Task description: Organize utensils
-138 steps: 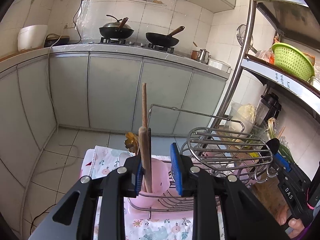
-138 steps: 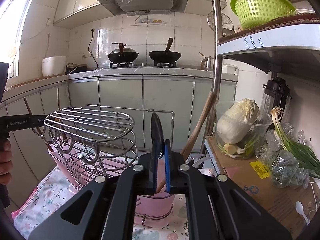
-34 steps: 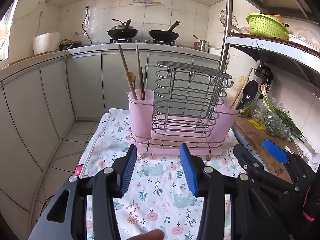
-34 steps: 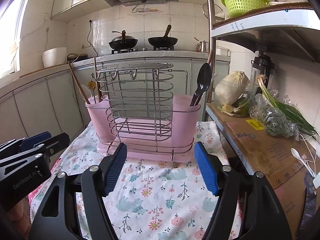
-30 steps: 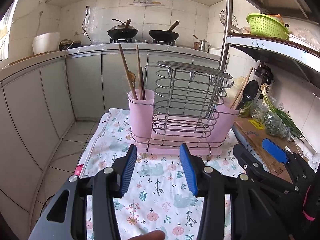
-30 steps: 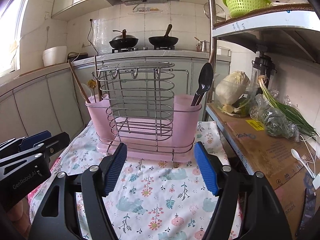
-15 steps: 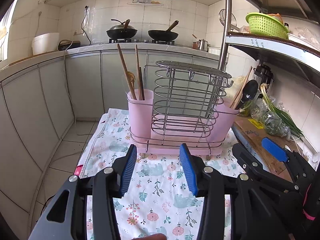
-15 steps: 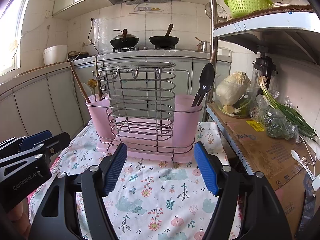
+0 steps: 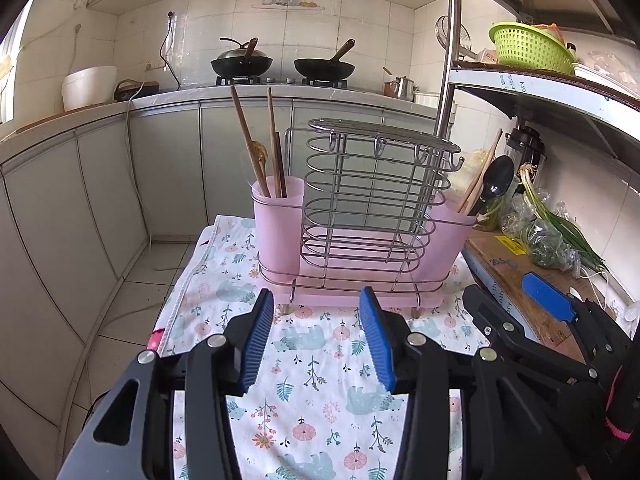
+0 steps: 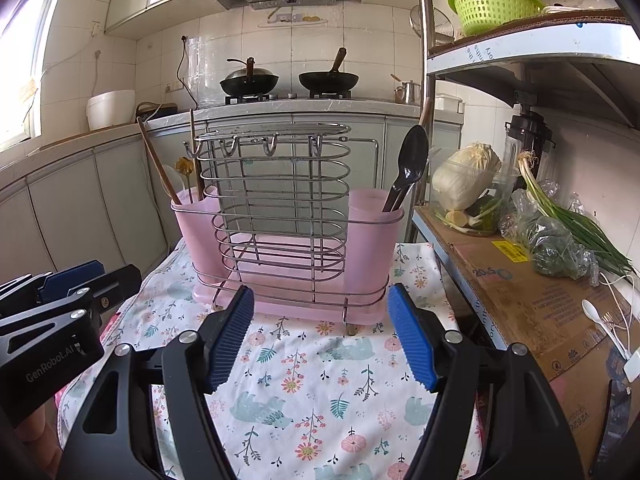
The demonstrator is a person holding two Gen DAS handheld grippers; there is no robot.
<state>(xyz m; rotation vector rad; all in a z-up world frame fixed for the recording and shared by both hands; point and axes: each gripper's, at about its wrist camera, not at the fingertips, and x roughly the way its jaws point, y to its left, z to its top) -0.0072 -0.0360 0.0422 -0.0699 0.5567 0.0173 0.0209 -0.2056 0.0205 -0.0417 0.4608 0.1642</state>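
Flanking the wire utensil rack (image 10: 276, 216) on my floral cloth (image 10: 304, 392): a cardboard box (image 10: 532, 312) with bagged greens (image 10: 560, 248) to its right, grey cabinets (image 9: 168, 168) behind. Its pink cups stand at either end, wooden chopsticks (image 9: 256, 148) in the left, a black spoon (image 10: 408, 164) in the right. My left gripper (image 9: 316, 340) and right gripper (image 10: 320, 336) hover before the rack, both released and empty.

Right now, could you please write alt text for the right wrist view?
A wire-and-pink utensil rack on a floral cloth holds a black spoon in its right-hand cup and wooden utensils in the left-hand one; the open, empty right gripper faces it.
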